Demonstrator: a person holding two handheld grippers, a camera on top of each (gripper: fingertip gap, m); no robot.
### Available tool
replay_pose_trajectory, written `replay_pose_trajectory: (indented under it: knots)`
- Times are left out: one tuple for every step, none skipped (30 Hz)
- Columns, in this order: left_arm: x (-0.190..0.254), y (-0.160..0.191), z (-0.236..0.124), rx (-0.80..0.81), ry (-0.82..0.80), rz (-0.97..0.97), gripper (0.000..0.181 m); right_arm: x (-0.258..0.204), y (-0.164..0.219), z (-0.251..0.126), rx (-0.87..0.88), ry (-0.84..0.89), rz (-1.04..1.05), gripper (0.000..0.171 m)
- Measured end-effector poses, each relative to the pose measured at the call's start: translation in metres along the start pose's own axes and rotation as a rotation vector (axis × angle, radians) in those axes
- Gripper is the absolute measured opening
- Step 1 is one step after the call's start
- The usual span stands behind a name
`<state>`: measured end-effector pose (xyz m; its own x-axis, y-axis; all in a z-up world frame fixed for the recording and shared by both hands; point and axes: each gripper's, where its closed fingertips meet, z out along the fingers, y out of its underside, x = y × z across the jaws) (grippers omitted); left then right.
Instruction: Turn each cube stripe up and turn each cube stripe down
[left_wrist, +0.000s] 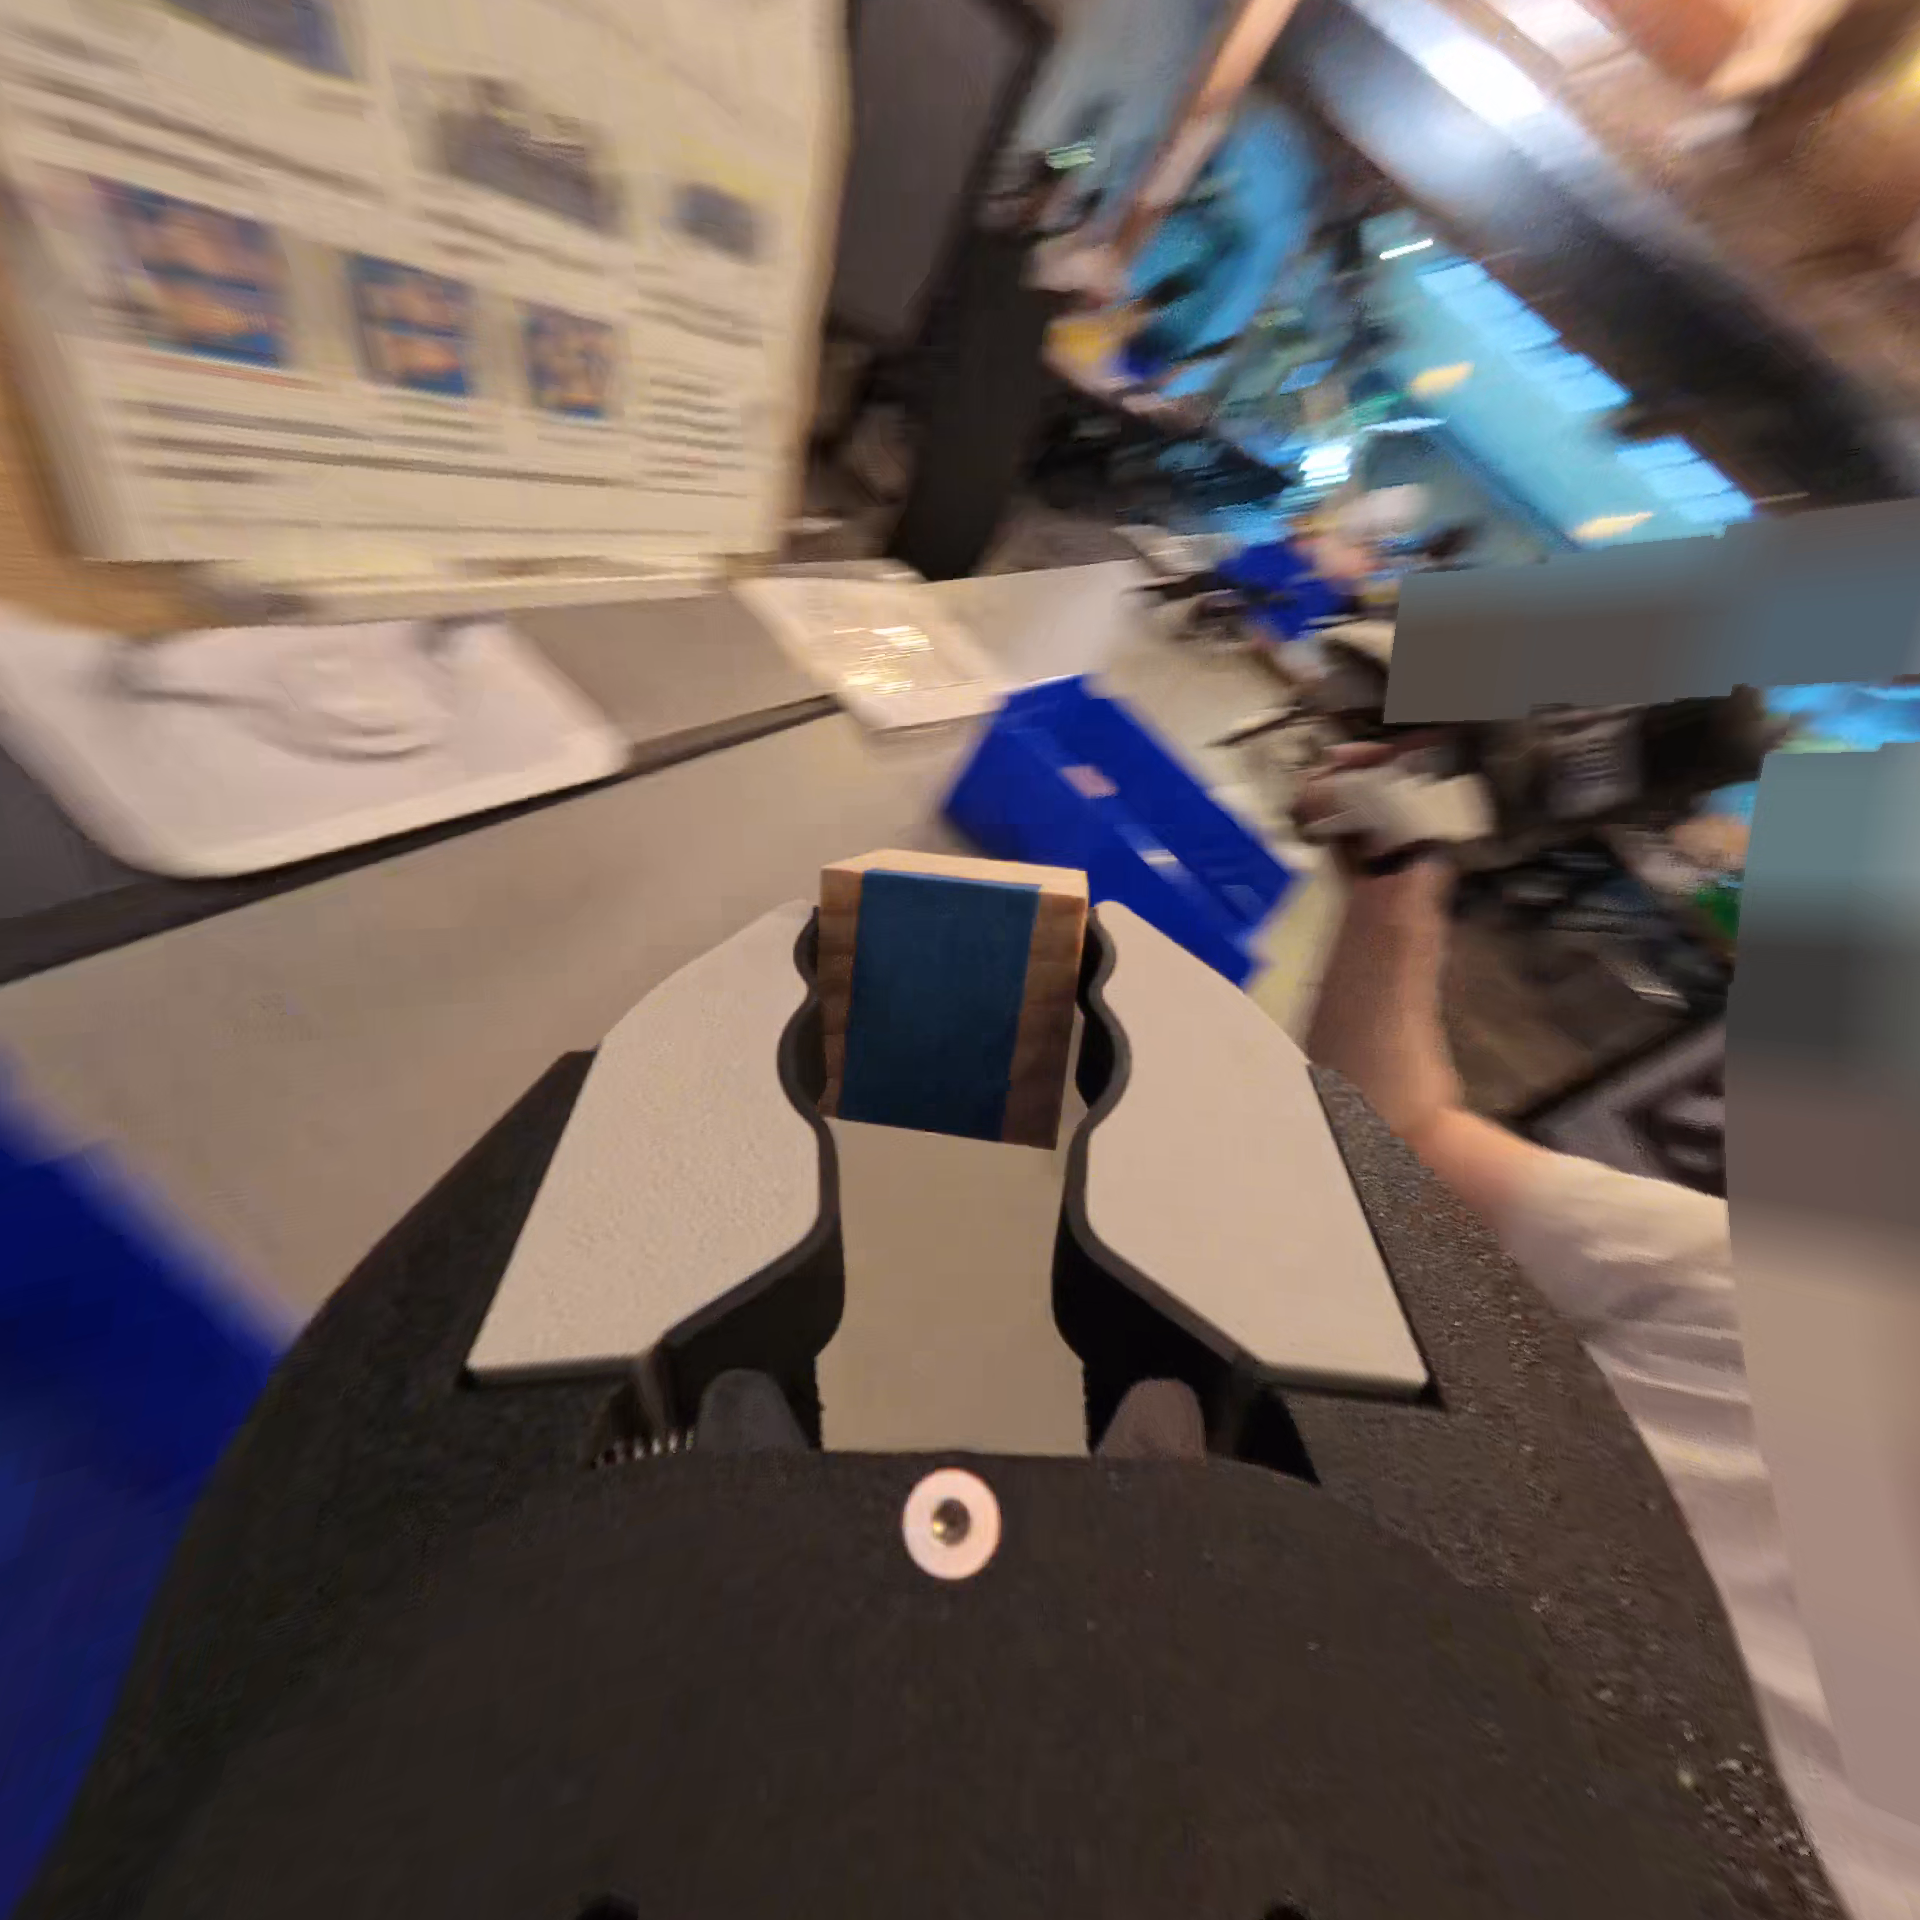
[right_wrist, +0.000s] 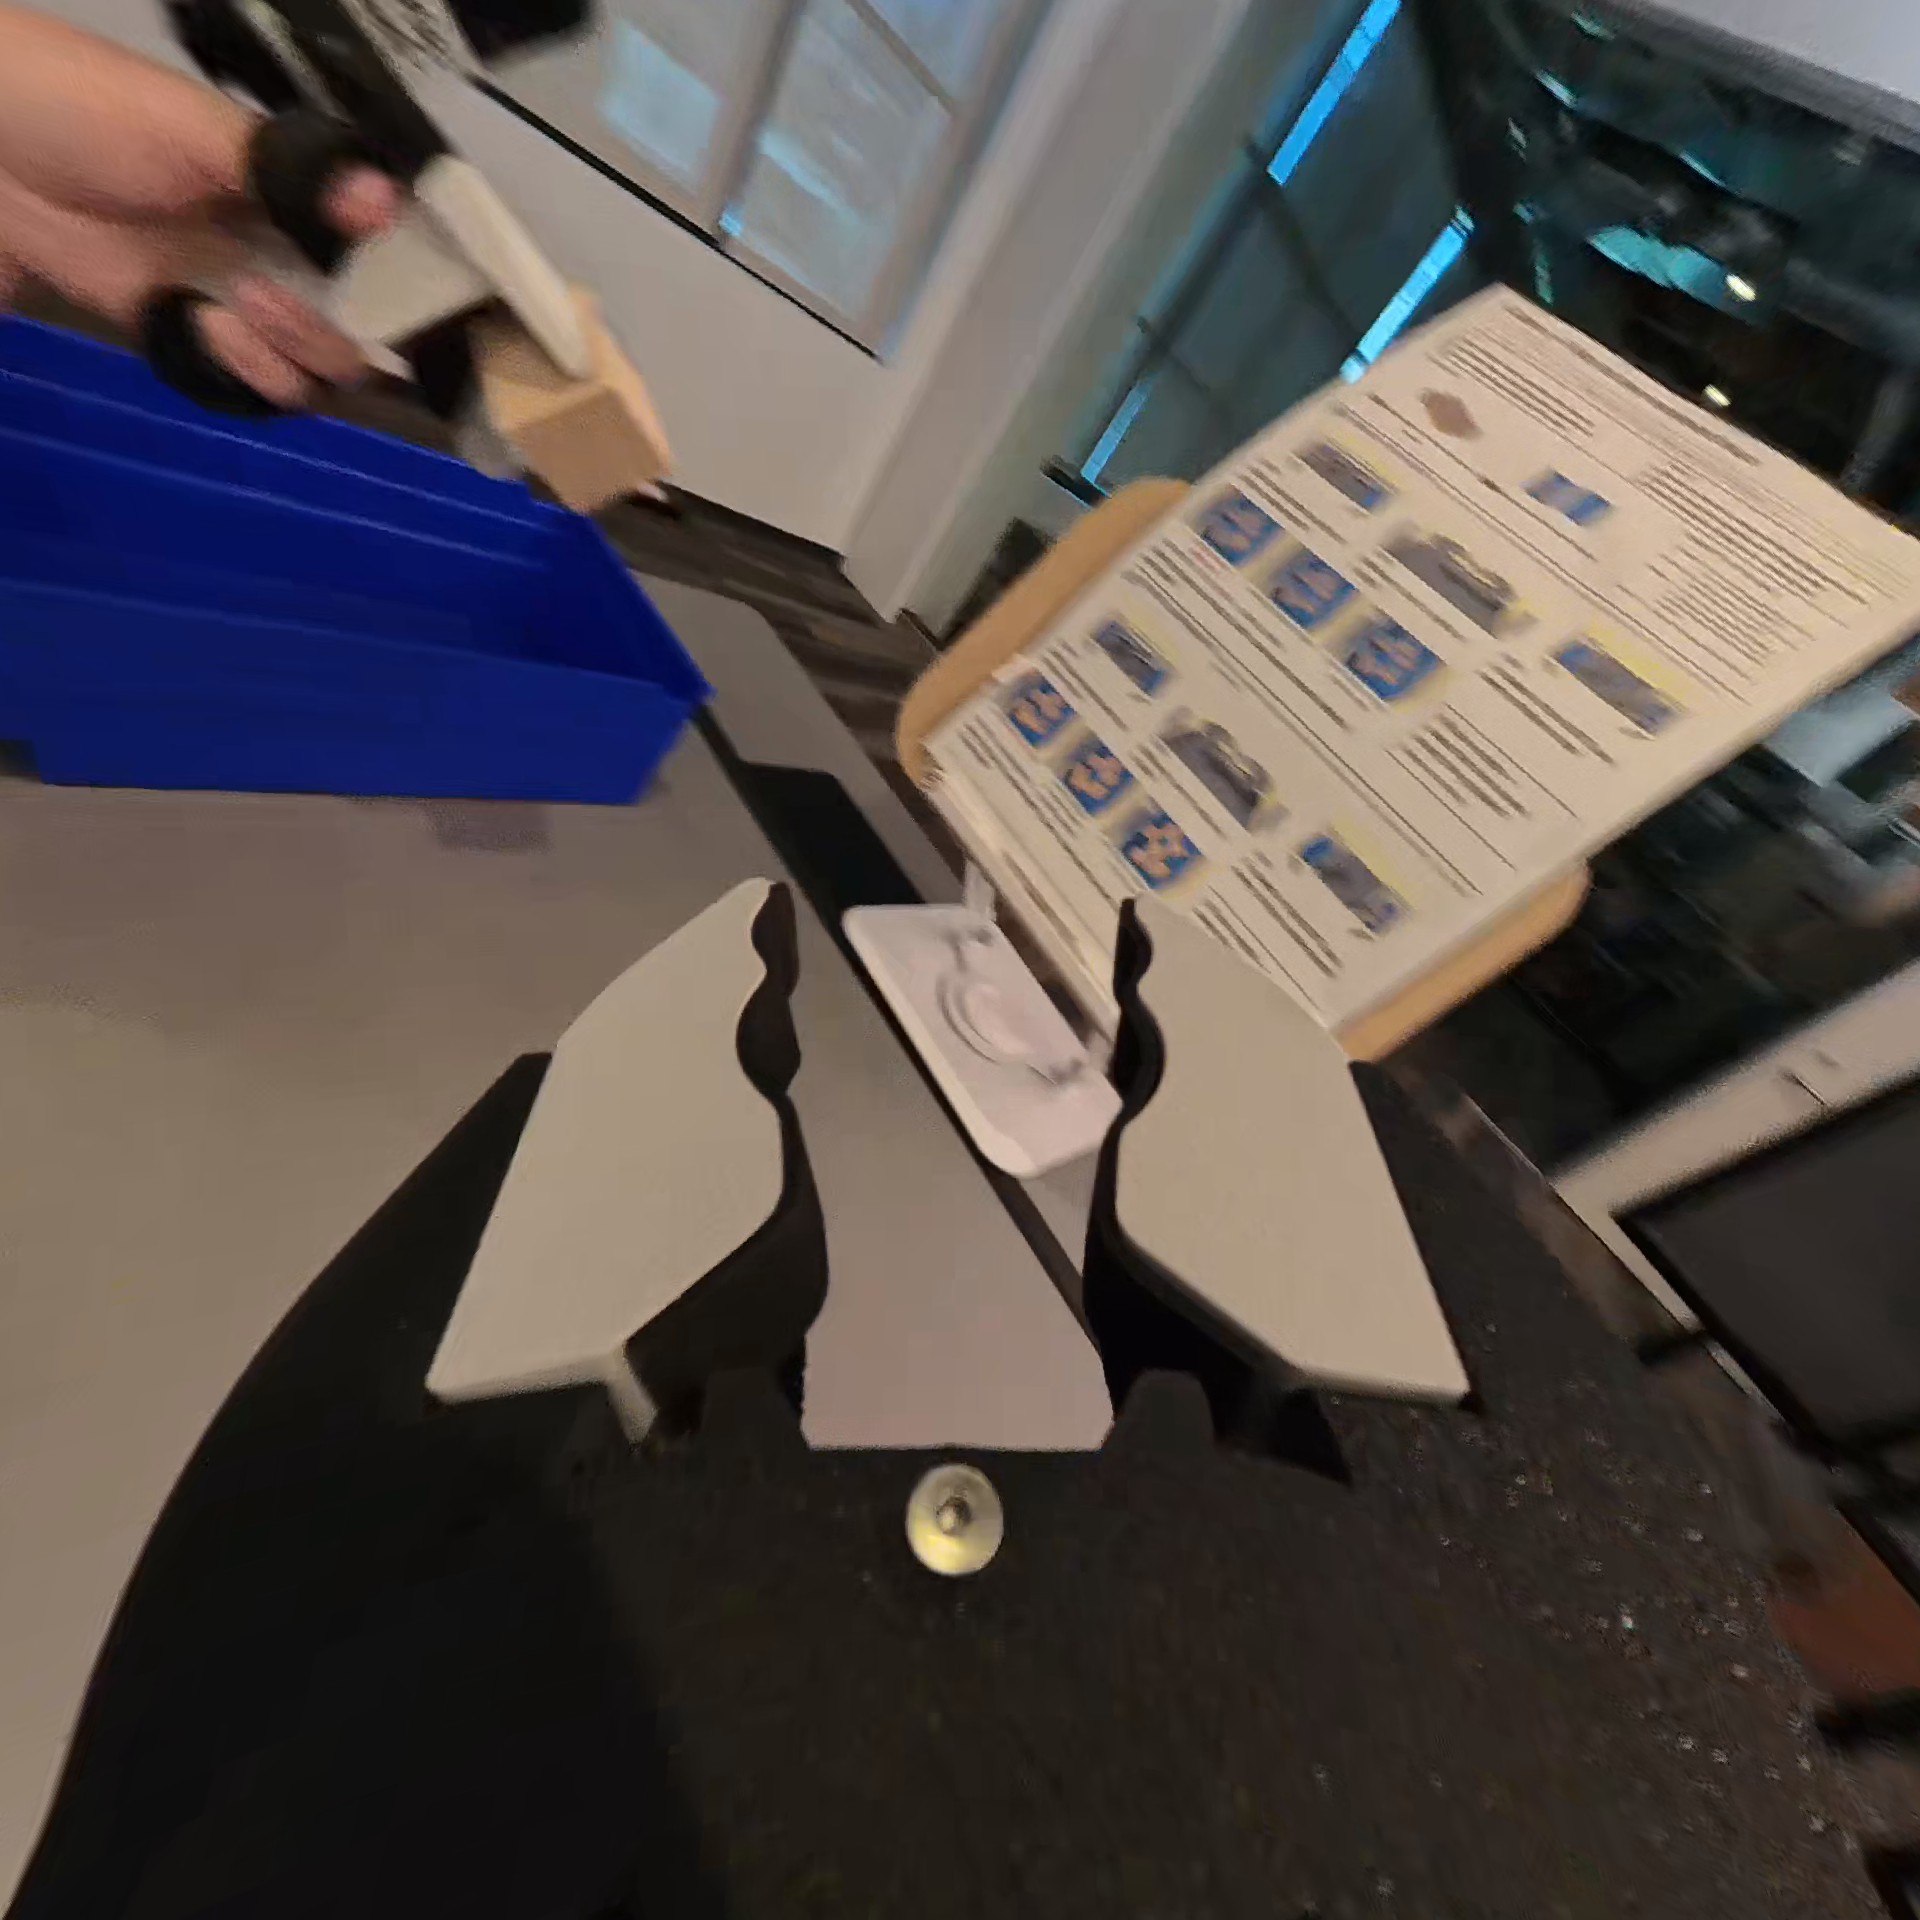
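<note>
My left gripper (left_wrist: 951, 935) is shut on a wooden cube (left_wrist: 948, 1003) and holds it in the air above the grey table (left_wrist: 416, 1018). The cube's blue stripe faces my camera. In the right wrist view that same gripper (right_wrist: 520, 301) shows at the upper left, gripping the cube (right_wrist: 577, 410) above a blue bin (right_wrist: 312, 623); the stripe is hidden there. My right gripper (right_wrist: 951, 940) is open and empty, low over the table (right_wrist: 260, 987) near its far edge.
A blue bin (left_wrist: 1122, 821) stands on the table ahead of the left gripper. A white tray (left_wrist: 312, 727) lies at the left, also seen between my right fingers (right_wrist: 987, 1039). A printed poster on a board (right_wrist: 1351, 665) leans behind it. A person's arm (left_wrist: 1382, 997) is at the right.
</note>
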<state>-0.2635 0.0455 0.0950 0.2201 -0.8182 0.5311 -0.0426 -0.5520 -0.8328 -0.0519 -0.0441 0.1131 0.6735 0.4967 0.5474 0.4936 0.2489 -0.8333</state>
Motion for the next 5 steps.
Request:
replay_pose_trajectory:
  knots:
    - [0.018, 0.001, 0.012, 0.008, 0.113, -0.036, 0.045, -0.015, -0.005, 0.005, 0.031, -0.048, -0.008, 0.061]
    - [0.033, 0.004, 0.023, 0.006, 0.214, -0.078, 0.045, -0.029, -0.007, 0.01, 0.049, -0.091, -0.024, 0.063]
    - [0.046, 0.008, 0.035, -0.009, 0.303, -0.118, 0.045, -0.042, -0.008, 0.014, 0.057, -0.125, -0.05, 0.067]
    - [0.058, 0.015, 0.046, -0.032, 0.376, -0.152, 0.045, -0.054, -0.009, 0.018, 0.069, -0.149, -0.085, 0.071]
    - [0.068, 0.021, 0.056, -0.057, 0.434, -0.177, 0.045, -0.064, -0.01, 0.021, 0.081, -0.162, -0.12, 0.073]
